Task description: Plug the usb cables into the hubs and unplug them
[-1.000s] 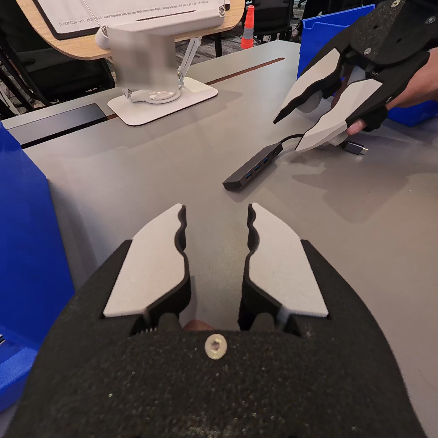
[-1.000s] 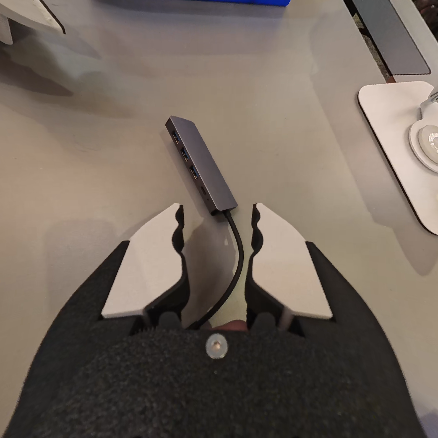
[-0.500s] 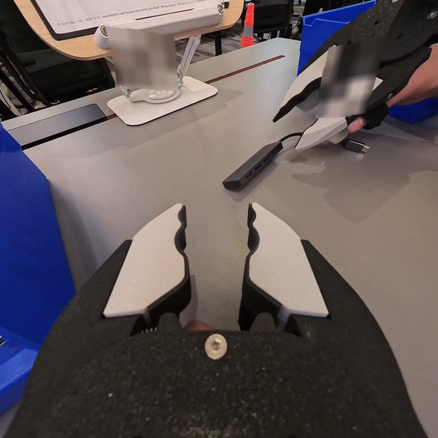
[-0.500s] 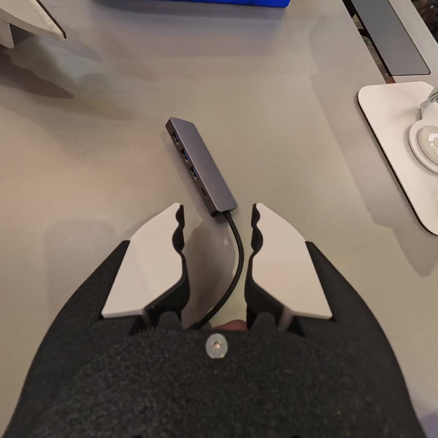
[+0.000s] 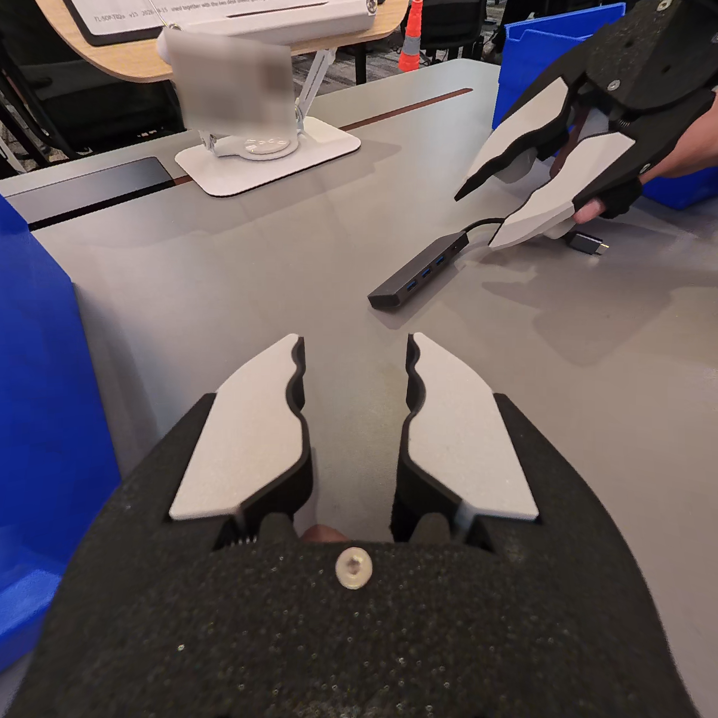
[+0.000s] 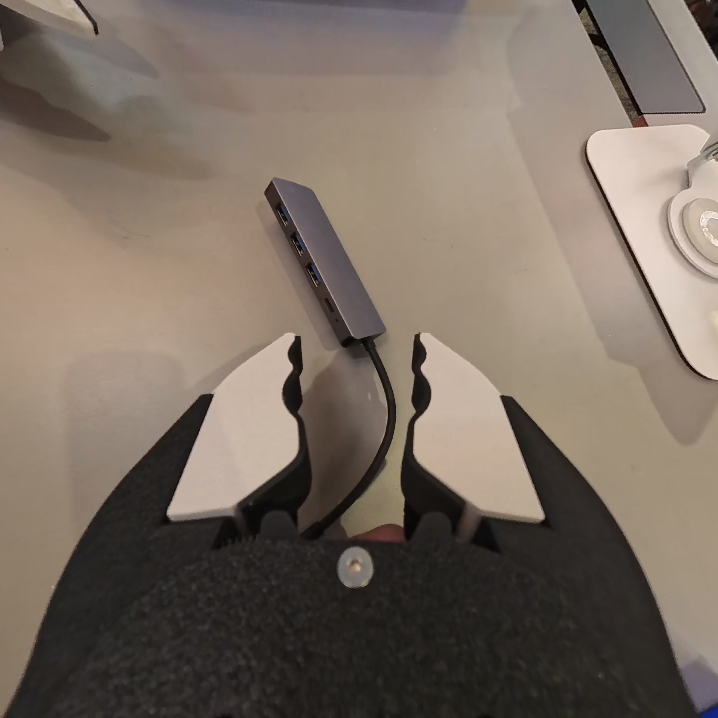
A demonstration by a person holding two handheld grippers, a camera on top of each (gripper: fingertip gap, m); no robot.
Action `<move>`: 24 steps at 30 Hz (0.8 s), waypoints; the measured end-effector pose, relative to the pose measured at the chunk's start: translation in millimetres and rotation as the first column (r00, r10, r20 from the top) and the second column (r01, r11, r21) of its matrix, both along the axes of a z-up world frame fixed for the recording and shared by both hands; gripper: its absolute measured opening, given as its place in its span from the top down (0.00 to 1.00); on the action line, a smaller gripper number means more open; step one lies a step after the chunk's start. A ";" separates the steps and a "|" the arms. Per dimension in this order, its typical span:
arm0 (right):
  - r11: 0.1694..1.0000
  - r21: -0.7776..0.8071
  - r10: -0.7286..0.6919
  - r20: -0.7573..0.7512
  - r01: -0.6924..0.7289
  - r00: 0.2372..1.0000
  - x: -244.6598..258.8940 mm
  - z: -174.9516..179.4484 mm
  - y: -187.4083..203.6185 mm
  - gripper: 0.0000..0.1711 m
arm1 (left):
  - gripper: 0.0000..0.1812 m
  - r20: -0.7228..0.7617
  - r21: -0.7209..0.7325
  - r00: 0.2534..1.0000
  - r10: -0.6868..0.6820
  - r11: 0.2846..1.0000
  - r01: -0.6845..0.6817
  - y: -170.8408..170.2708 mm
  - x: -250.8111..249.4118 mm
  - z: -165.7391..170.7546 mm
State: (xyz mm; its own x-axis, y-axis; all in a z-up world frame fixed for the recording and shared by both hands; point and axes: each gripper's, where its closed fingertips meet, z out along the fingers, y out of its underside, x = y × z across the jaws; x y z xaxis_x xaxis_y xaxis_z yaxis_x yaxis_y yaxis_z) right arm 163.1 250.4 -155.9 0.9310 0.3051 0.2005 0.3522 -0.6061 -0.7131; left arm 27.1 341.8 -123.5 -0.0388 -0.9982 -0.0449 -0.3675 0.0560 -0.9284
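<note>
Lying flat on grey table [image 6: 466,233], slim dark hub [image 6: 330,260], three blue ports, both grippers spread, empty.

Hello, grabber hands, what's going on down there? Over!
Left gripper open, empty, over bare table. Right gripper open, straddling hub's cable, not gripping. Hub flat on table, ports empty. Nothing in the way.

Print on one sheet only

A white sheet [image 5: 116,11] carrying a line of small dark print lies in a black-edged clipboard [image 5: 83,33] on the tilted wooden board [image 5: 128,64], at the top of the left wrist view above the white stand [image 5: 272,159]. The frame edge cuts off the rest of the sheet.
</note>
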 end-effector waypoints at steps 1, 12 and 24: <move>1.000 -0.001 0.000 0.001 0.000 1.000 0.1 -0.2 -0.1 0.68 | 0.73 -0.002 -0.001 1.000 0.000 1.000 0.000 0.0 0.2 -0.3; 1.000 -0.010 0.008 0.003 -0.008 1.000 -2.5 -2.1 0.1 0.68 | 0.74 0.012 -0.005 1.000 0.017 1.000 -0.017 1.8 -2.7 4.8; 1.000 0.000 0.005 -0.008 -0.005 1.000 -1.1 0.6 -1.1 0.68 | 0.70 0.017 -0.036 0.867 0.498 0.867 -0.498 164.6 -82.7 62.4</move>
